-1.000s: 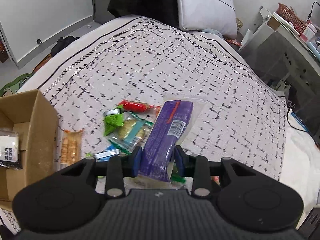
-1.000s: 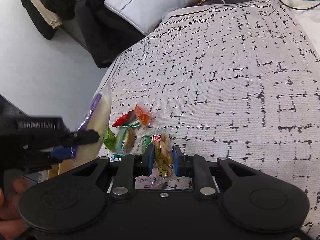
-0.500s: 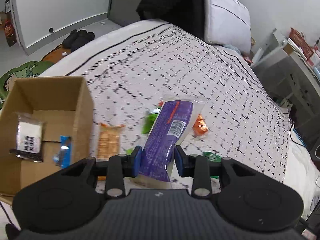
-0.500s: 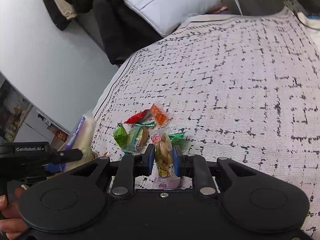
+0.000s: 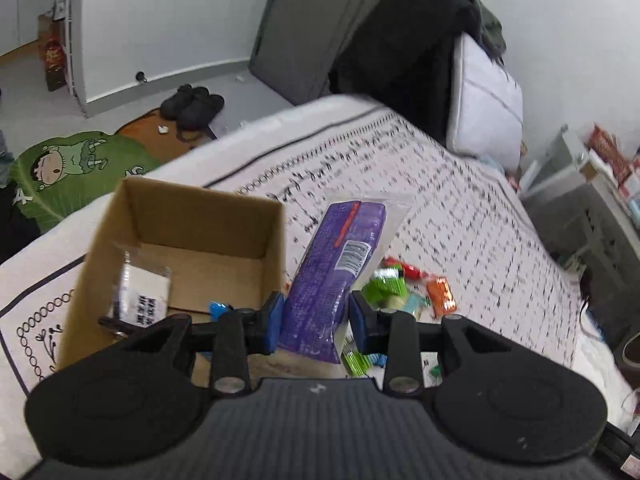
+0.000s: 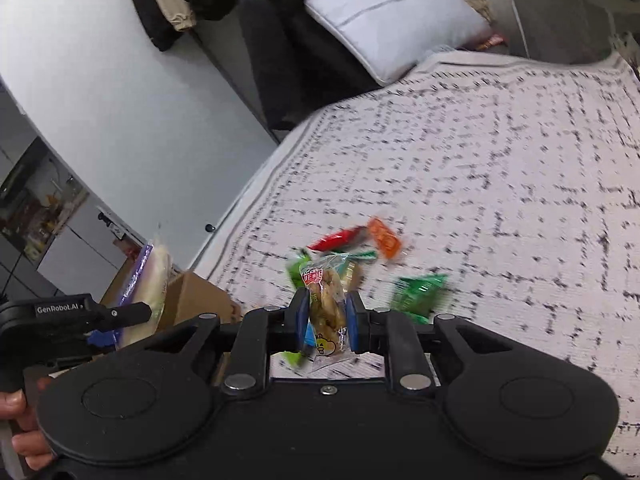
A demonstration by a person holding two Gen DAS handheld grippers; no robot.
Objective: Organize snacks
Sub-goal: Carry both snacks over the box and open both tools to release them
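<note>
The jaws of the left gripper (image 5: 316,322) are clamped on the lower end of a long purple packet (image 5: 334,276), so most of its length sticks out ahead and upward, free of the bed; gripping it near one end leaves the far end clear to tip into a container. The packet hangs just beside the near right wall of an open cardboard box (image 5: 188,236), which sits on the bed's edge and already holds a white-labelled packet (image 5: 140,298) and a small blue wrapper (image 5: 218,308), so the box looks to be the collecting place and the purple packet reads as on its way over the rim, not yet inside. The jaws of the right gripper (image 6: 326,316) are pressed together on a small clear packet with brown pieces (image 6: 326,304), held upright and lifted off the patterned bedspread (image 6: 500,184). Taking one item in each hand spares a second trip. Beyond both grippers, the remaining loose snacks (image 6: 360,248) lie in a cluster on the bedspread, among them red, orange and green wrappers, well apart from the box. In the right view the person's hand (image 6: 24,432) grips the left tool's handle at the frame's lower left.
</note>
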